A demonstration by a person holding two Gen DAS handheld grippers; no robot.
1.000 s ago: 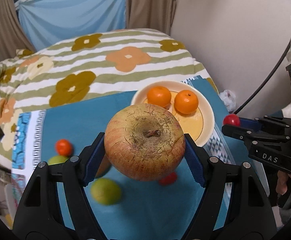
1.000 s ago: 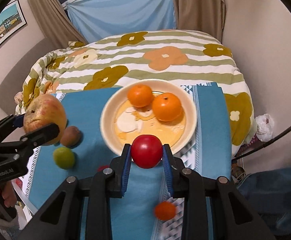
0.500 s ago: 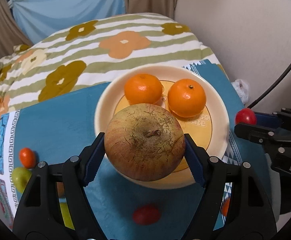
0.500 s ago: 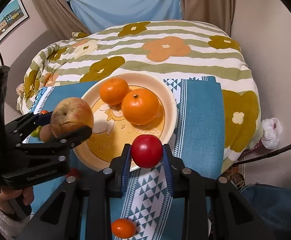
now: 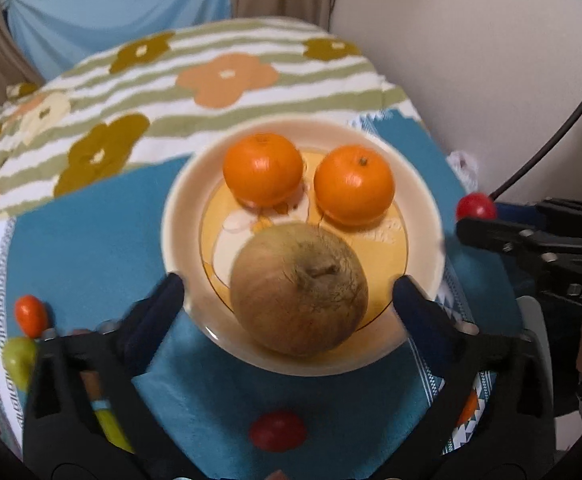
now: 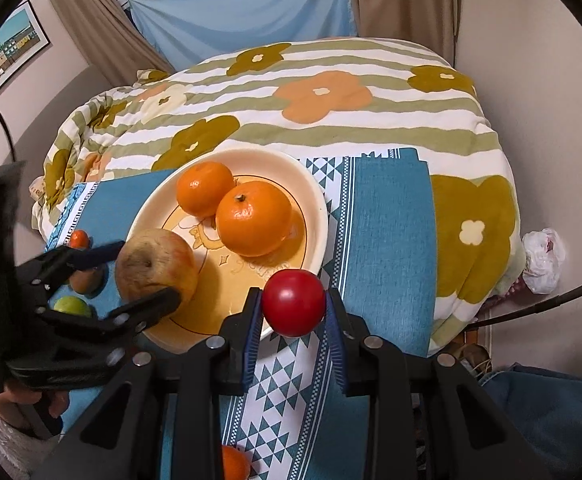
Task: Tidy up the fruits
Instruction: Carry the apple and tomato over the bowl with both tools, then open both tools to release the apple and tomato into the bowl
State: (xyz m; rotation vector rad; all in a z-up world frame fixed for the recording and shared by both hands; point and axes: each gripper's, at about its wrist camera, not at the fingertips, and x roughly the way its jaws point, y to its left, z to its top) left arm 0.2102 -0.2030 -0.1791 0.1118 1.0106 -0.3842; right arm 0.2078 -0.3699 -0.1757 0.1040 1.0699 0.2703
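Both fingers (image 5: 167, 300) clear of apple (image 5: 299, 290); tomato (image 6: 293, 303) pinched

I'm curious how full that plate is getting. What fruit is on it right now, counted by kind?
Oranges: 2
Apple: 1
Total on the plate: 3
Not counted: the red fruit held in the right gripper.
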